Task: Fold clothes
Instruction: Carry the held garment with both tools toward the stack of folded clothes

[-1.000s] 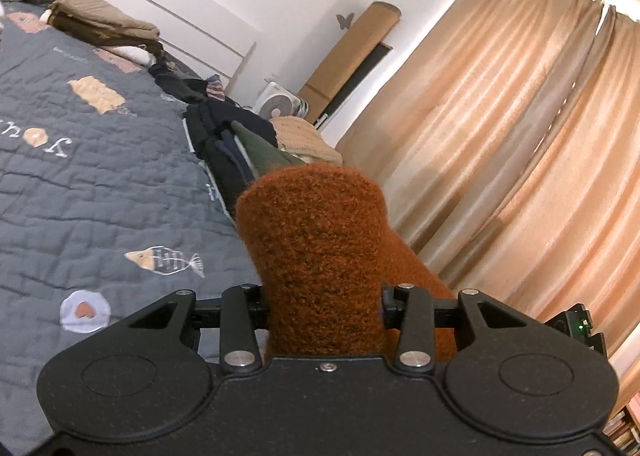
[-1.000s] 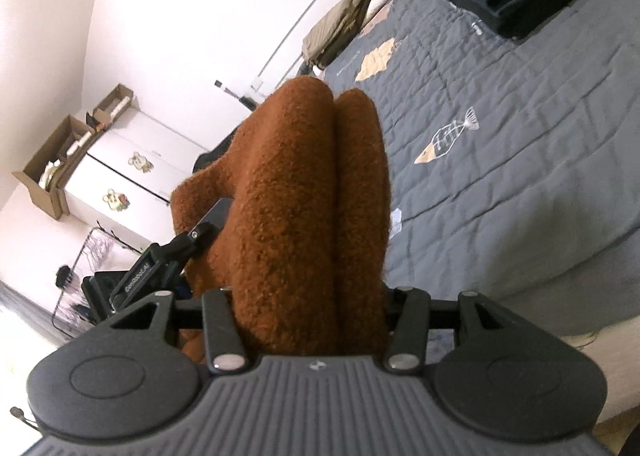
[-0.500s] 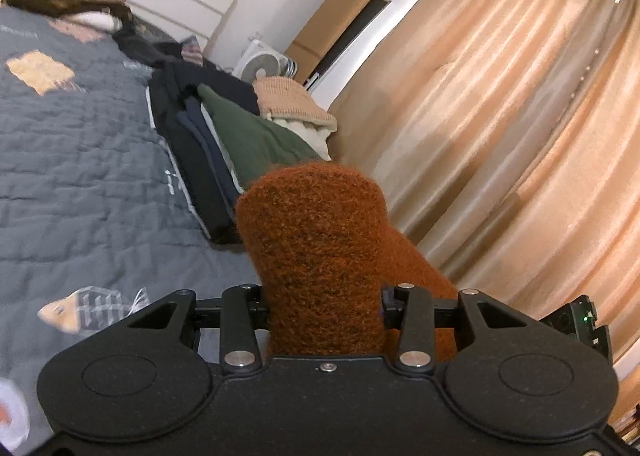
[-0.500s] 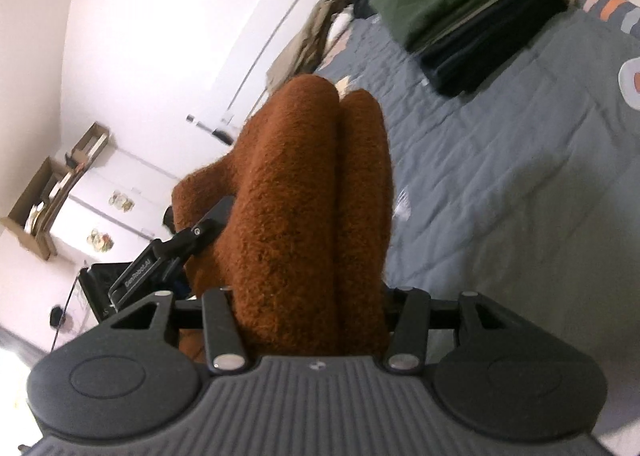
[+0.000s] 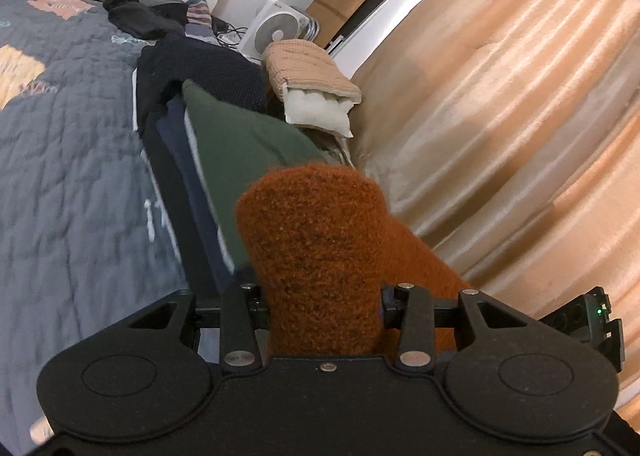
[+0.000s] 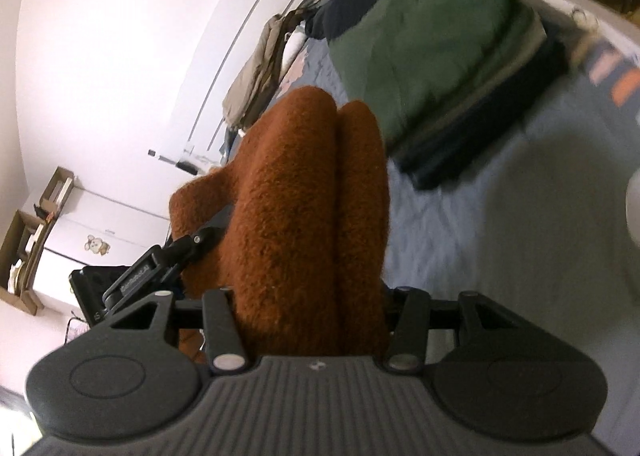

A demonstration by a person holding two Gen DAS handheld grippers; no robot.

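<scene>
Rust-orange fuzzy knit garment (image 5: 316, 256), folded thick, fills the left wrist view btwn the jaws of the left gripper (image 5: 320, 292); jaws clamped on it, fingertips hidden by the wool. Garment is held up off the grey quilted bedspread (image 5: 72, 160), in front of a stack of folded clothes w/ a dark green top layer (image 5: 244, 140). Beyond the stack: tan ribbed knit folded over a white fleecy piece (image 5: 312, 92), then a white box fan (image 5: 276, 30) by the wall. Peach satin curtains (image 5: 500, 104) fill the right side.

Right wrist view: same orange garment (image 6: 304, 216) bunched in two thick rolls btwn the jaws of the right gripper (image 6: 312, 292), which is clamped on it; pads not visible. Left gripper's black body (image 6: 160, 268) shows at lower left, gripping the garment's other end. Green-topped stack (image 6: 432, 48) lies ahead on the bedspread (image 6: 480, 224), blurred. White cabinet w/ a bear sticker (image 6: 96, 244) stands at far left.
</scene>
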